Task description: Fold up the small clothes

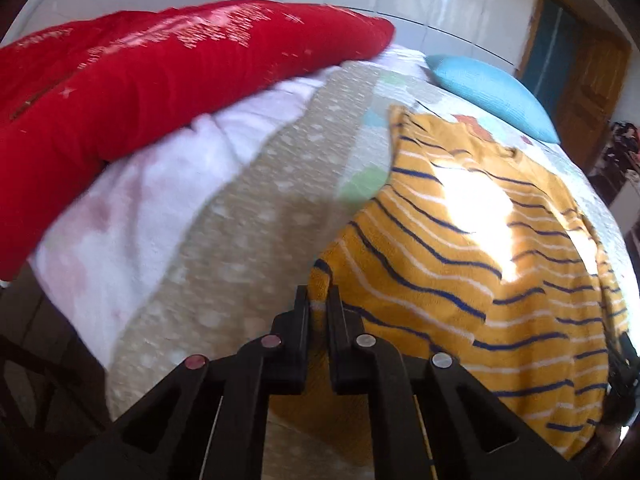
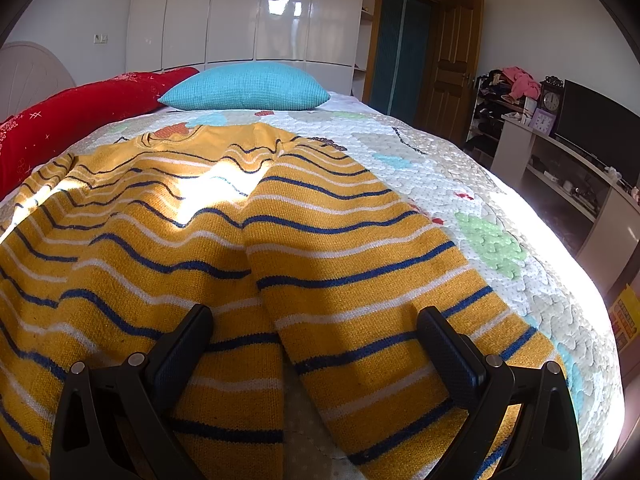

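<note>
Right now the yellow striped sweater [image 2: 224, 240] lies spread flat on the patterned bed quilt [image 2: 460, 184], its collar at the far end near a blue pillow [image 2: 248, 86] and a red cushion [image 1: 160, 80] off to the left. Low over the garment's near end, the right gripper [image 2: 316, 322] stands wide open, holding nothing, with the knit just beneath it. At the sweater's near left edge, the left gripper [image 1: 318, 300] has its jaws nearly closed, pinching a corner of the knit (a sliver of yellow shows between them).
</note>
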A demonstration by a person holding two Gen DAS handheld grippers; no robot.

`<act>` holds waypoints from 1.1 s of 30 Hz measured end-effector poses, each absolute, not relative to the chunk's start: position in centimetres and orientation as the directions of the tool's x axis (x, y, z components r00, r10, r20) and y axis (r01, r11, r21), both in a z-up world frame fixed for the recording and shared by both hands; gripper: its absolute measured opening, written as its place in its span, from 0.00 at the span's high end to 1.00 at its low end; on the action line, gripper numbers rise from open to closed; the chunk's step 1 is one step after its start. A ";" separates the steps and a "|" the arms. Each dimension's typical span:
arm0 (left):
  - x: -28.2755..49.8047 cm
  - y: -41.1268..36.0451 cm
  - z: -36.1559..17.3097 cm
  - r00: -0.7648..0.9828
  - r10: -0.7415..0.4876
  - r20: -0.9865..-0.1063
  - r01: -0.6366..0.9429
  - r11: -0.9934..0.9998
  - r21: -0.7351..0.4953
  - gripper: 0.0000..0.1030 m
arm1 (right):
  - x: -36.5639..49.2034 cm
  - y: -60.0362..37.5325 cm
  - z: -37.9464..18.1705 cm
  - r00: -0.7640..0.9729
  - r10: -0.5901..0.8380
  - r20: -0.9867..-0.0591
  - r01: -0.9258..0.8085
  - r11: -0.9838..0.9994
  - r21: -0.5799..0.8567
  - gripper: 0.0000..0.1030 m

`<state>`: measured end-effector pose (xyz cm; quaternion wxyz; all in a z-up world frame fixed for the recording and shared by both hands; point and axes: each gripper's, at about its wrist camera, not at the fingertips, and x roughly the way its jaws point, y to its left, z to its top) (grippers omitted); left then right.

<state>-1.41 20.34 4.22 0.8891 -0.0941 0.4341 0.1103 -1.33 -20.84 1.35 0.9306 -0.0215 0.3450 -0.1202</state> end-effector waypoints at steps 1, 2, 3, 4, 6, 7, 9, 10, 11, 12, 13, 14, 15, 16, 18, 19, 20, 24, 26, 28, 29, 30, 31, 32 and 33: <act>-1.5 21.4 4.6 0.595 0.170 -0.785 -0.323 0.946 -0.039 0.93 | -1.3 -20.8 1.3 0.733 -0.239 -0.637 0.209 0.970 -0.123 0.00; -1.6 22.4 4.9 0.594 0.226 -0.772 -0.360 0.933 -0.004 0.93 | -1.3 -20.8 1.4 0.733 -0.239 -0.636 0.209 0.970 -0.123 0.00; -1.7 23.2 5.3 0.587 0.280 -0.760 -0.394 0.918 0.034 0.93 | -1.3 -20.8 1.4 0.733 -0.239 -0.636 0.209 0.970 -0.123 0.00; -2.0 24.0 5.6 0.581 0.322 -0.747 -0.423 0.904 0.060 0.93 | -1.3 -20.8 1.4 0.733 -0.239 -0.637 0.209 0.970 -0.123 0.00; -2.6 25.3 6.2 0.574 0.350 -0.740 -0.460 0.886 0.062 0.91 | -1.3 -20.9 1.3 0.732 -0.234 -0.640 0.208 0.971 -0.117 0.00; -2.9 25.8 6.5 0.579 0.338 -0.742 -0.469 0.883 0.037 0.85 | -1.2 -21.0 1.3 0.729 -0.229 -0.645 0.206 0.972 -0.112 0.00; -3.7 25.8 7.2 0.601 0.287 -0.746 -0.458 0.889 -0.027 0.77 | -1.0 -21.2 1.3 0.721 -0.215 -0.659 0.202 0.975 -0.098 0.00; -4.1 25.5 7.7 0.620 0.261 -0.740 -0.444 0.894 -0.057 0.70 | -0.8 -21.3 1.3 0.714 -0.204 -0.669 0.196 0.977 -0.088 0.00; -4.6 24.9 8.4 0.640 0.242 -0.729 -0.430 0.899 -0.079 0.65 | -0.7 -21.5 1.3 0.705 -0.190 -0.684 0.189 0.979 -0.077 0.00; -5.1 24.2 9.2 0.668 0.222 -0.710 -0.414 0.904 -0.107 0.50 | -0.4 -21.7 1.4 0.688 -0.174 -0.705 0.179 0.981 -0.068 0.00; -5.6 23.4 10.1 0.697 0.199 -0.689 -0.397 0.907 -0.139 0.33 | 0.0 -22.0 1.8 0.664 -0.154 -0.732 0.167 0.984 -0.056 0.02; -6.0 22.6 10.8 0.730 0.171 -0.662 -0.374 0.910 -0.177 0.26 | -0.1 -22.4 2.5 0.650 -0.122 -0.750 0.155 0.988 -0.027 0.13; -6.3 21.8 11.6 0.761 0.137 -0.634 -0.342 0.915 -0.212 0.18 | -0.5 -23.0 3.4 0.659 -0.079 -0.748 0.145 0.989 0.023 0.18; -6.4 20.9 12.1 0.783 0.099 -0.614 -0.300 0.925 -0.234 0.13 | -1.2 -23.7 4.5 0.677 -0.035 -0.735 0.135 0.988 0.077 0.20; -5.9 19.0 12.9 0.791 0.054 -0.609 -0.237 0.945 -0.225 0.12 | -2.9 -25.6 6.6 0.719 -0.014 -0.695 0.145 0.981 0.130 0.19; -5.7 17.9 13.0 0.789 0.038 -0.613 -0.210 0.955 -0.210 0.12 | -3.7 -26.7 7.3 0.732 -0.038 -0.680 0.170 0.977 0.128 0.18; -5.5 16.9 13.1 0.789 0.023 -0.614 -0.181 0.963 -0.197 0.12 | -4.5 -27.8 7.7 0.737 -0.071 -0.672 0.202 0.972 0.118 0.16; -4.8 13.4 12.1 0.770 -0.033 -0.637 -0.099 0.980 -0.171 0.12 | -6.2 -32.3 6.2 0.666 -0.194 -0.721 0.319 0.947 0.040 0.12; -4.5 12.0 11.3 0.753 -0.064 -0.655 -0.072 0.981 -0.178 0.12 | -6.3 -33.7 4.0 0.602 -0.120 -0.790 0.319 0.942 0.100 0.26; -4.3 10.7 10.5 0.734 -0.086 -0.673 -0.053 0.982 -0.183 0.12 | -7.0 -33.7 2.9 0.598 -0.022 -0.801 0.282 0.941 0.185 0.51; -4.1 10.1 10.3 0.728 -0.093 -0.679 -0.042 0.983 -0.179 0.12 | -7.3 -33.3 3.2 0.614 -0.007 -0.789 0.253 0.949 0.188 0.80; -4.1 9.5 10.0 0.724 -0.094 -0.683 -0.031 0.985 -0.169 0.12 | -7.3 -33.1 3.5 0.615 0.050 -0.787 0.214 0.950 0.228 0.94; -4.1 8.9 9.9 0.720 -0.090 -0.688 -0.022 0.988 -0.153 0.12 | -7.3 -33.4 3.8 0.619 0.116 -0.777 0.189 0.938 0.291 0.93; -4.1 8.4 9.7 0.718 -0.084 -0.691 -0.014 0.991 -0.136 0.12 | -7.3 -33.9 4.3 0.628 0.138 -0.766 0.184 0.930 0.318 0.93; -4.2 8.0 9.8 0.719 -0.078 -0.691 -0.007 0.993 -0.120 0.12 | -7.2 -34.4 4.9 0.632 0.105 -0.768 0.198 0.936 0.291 0.93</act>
